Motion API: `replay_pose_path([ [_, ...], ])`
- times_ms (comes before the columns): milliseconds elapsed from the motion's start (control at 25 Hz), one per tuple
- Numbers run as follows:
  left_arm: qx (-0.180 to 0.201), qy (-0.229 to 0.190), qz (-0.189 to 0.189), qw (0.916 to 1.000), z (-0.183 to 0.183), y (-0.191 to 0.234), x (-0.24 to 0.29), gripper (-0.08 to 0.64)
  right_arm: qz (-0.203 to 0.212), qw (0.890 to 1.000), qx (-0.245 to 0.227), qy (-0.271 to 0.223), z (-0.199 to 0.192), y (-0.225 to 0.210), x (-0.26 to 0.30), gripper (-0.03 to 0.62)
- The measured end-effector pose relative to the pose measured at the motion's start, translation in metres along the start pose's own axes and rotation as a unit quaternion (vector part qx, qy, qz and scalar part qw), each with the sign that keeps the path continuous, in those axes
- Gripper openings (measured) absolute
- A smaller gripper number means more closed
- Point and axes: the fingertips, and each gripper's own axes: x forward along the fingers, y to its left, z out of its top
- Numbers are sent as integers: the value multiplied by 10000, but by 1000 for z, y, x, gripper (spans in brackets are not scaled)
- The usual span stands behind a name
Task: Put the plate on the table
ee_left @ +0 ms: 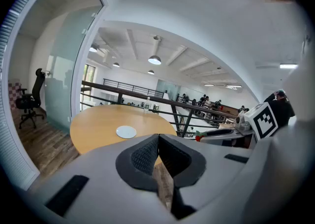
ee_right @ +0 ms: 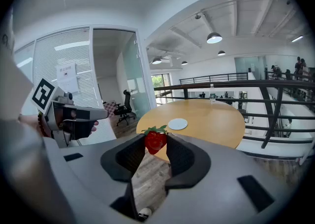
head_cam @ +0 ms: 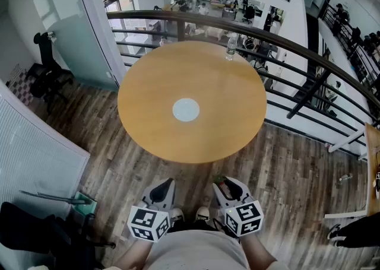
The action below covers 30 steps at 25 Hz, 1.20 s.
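A small white plate [head_cam: 186, 110] lies flat at the middle of the round wooden table [head_cam: 148, 85]. It also shows in the left gripper view as the plate [ee_left: 126, 131] and in the right gripper view as the plate [ee_right: 177, 124]. Both grippers are held low near the person's body, short of the table's near edge. My left gripper [head_cam: 168, 183] [ee_left: 158, 137] has its pads together with nothing between them. My right gripper [head_cam: 221, 181] [ee_right: 156, 144] is shut on a red strawberry [ee_right: 156, 139] with green leaves, pinched at the tips.
A clear water bottle [head_cam: 231, 47] stands at the table's far edge. A dark curved railing [head_cam: 309, 55] runs behind and to the right of the table. A black office chair [head_cam: 47, 73] stands at the left by a glass wall. The floor is wood planks.
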Motion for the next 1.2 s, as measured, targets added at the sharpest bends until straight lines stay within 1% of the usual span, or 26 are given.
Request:
replay_pose_path([
  [320,-6,4,17,10000,-2,-1,-6,23,40,10000,-2,3,-1,7,-3,147],
  [560,-15,10,-15,10000,-2,2,-8,23,127,9997,173,-154,6,12,-3,146],
  [800,-25,50,-71,10000,-5,8,-12,23,12,9998,143,-129,7,17,-1,146],
  [920,66,97,-115,9999,-7,13,-14,23,-48,9998,170,-109,7,21,2,146],
  [1200,92,57,-375,9992,-4,24,-27,23,-267,9994,186,-141,13,30,12,146],
])
